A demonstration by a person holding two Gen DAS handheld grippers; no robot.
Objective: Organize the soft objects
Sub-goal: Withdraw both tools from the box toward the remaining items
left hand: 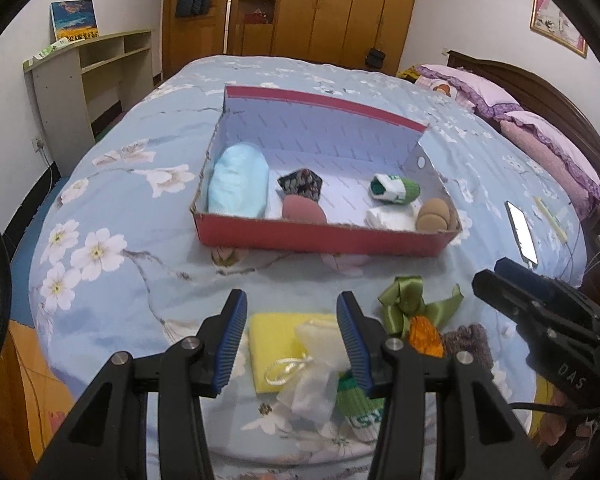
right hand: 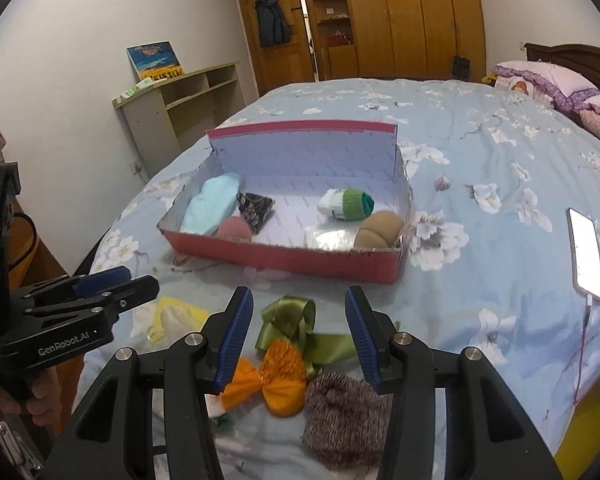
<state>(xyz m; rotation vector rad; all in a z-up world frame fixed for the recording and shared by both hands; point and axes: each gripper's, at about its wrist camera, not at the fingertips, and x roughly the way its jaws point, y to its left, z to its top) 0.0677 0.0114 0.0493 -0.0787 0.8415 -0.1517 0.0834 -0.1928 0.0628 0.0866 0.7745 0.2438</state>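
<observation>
My left hand-held gripper (left hand: 290, 336) hangs released over the yellow sponge (left hand: 274, 346); I should straddle its middle squarely before clenching.

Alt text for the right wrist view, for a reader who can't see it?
An open right hand-held gripper hovers over a green ribbon bow, orange bow and fuzzy brown knit piece on a floral bedspread. Beyond, a red box holds several soft items.
</observation>
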